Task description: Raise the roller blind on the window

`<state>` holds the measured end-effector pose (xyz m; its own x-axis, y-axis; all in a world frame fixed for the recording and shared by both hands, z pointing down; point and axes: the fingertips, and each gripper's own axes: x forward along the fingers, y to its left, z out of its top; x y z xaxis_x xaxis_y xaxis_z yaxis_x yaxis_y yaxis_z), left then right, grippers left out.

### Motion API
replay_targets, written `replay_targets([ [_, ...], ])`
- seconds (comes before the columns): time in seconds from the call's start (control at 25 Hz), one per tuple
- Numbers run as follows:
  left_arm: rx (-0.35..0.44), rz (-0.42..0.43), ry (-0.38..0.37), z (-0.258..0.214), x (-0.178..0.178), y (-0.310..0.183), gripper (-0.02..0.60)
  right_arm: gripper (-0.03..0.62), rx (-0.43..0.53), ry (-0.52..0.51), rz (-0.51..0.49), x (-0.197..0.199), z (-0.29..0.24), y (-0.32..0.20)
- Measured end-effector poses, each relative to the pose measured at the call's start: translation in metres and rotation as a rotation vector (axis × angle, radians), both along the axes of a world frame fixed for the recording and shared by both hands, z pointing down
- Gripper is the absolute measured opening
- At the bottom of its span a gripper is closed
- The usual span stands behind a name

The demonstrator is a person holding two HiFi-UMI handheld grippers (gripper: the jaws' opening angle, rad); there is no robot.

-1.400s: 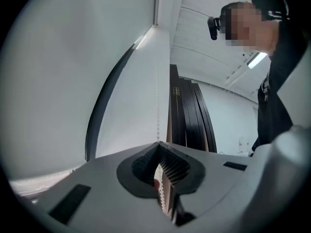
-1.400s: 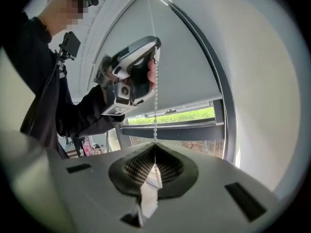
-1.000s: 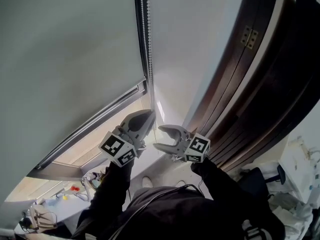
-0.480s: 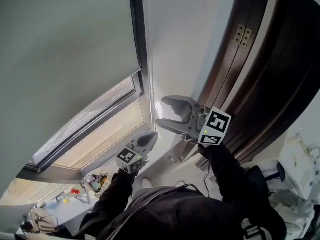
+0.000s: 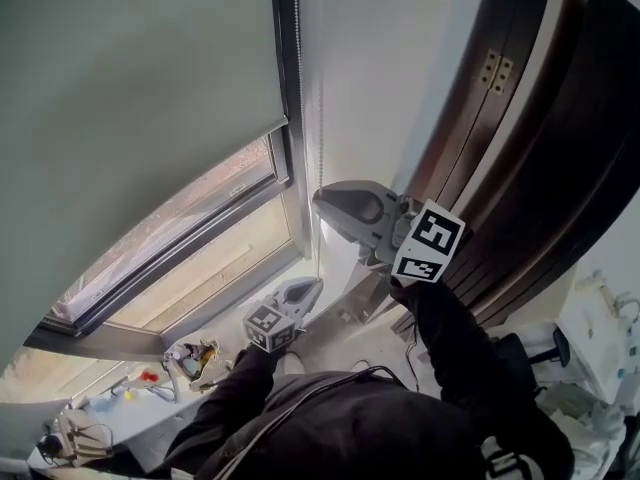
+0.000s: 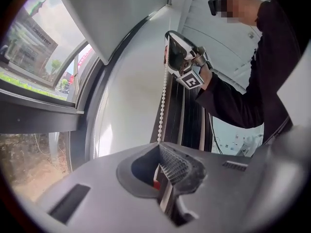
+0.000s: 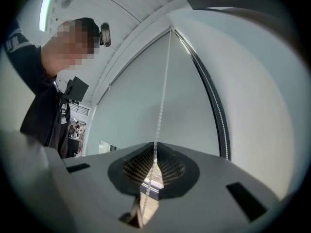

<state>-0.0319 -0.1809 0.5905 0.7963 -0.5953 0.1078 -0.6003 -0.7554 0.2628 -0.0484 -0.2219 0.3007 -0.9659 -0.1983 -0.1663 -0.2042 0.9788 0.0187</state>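
The grey roller blind (image 5: 130, 88) covers the upper window, its bottom edge above the bare pane (image 5: 200, 238). A white bead chain (image 5: 320, 138) hangs beside the window frame. My right gripper (image 5: 322, 200) is higher up; its jaws have just been closing and now stand shut on the chain (image 7: 163, 96), which runs up from between them (image 7: 154, 164). My left gripper (image 5: 312, 286) is low near the sill, shut on the same chain (image 6: 162, 106). In the left gripper view the chain goes taut from its jaws (image 6: 159, 154) up to the right gripper (image 6: 180, 57).
Dark wooden panels (image 5: 520, 148) stand close at the right of the window. Small odds and ends lie on the sill (image 5: 190, 358) at lower left. A white wall strip (image 5: 370, 88) separates frame and panels. The person's dark sleeves fill the bottom.
The left gripper has dropped toward the sill with the chain. The right gripper rose and its open jaws closed on the chain. The blind's bottom edge sits higher, showing more pane.
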Motion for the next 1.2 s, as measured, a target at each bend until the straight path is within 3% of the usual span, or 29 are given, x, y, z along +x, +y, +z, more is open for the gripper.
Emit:
replay_targets([
  [0.24,0.021,-0.018,-0.005,0.002,-0.004,0.004,0.008,0.006,-0.060,0.026,-0.047,-0.002,0.000,0.001],
  [0.44,0.045,-0.054,-0.016,-0.004,-0.020,0.002,0.029,0.006,-0.002,0.018,-0.026,-0.003,-0.001,0.006],
  [0.48,0.054,-0.072,-0.004,-0.008,-0.027,-0.001,0.059,0.006,0.001,0.014,-0.016,-0.001,0.000,0.004],
  [0.6,0.083,-0.132,0.057,-0.034,-0.048,-0.011,0.066,0.005,-0.023,0.039,-0.010,-0.001,0.015,-0.001],
  [0.72,0.163,-0.135,0.090,-0.077,-0.059,-0.020,0.079,0.005,-0.069,0.091,-0.025,-0.008,0.053,0.000],
  [1.0,0.334,-0.035,0.139,-0.179,-0.055,-0.026,0.154,0.005,-0.212,0.212,-0.059,-0.026,0.190,0.022],
  [1.2,0.372,0.018,0.120,-0.213,-0.041,-0.023,0.158,0.005,-0.269,0.243,-0.105,-0.033,0.252,0.052],
])
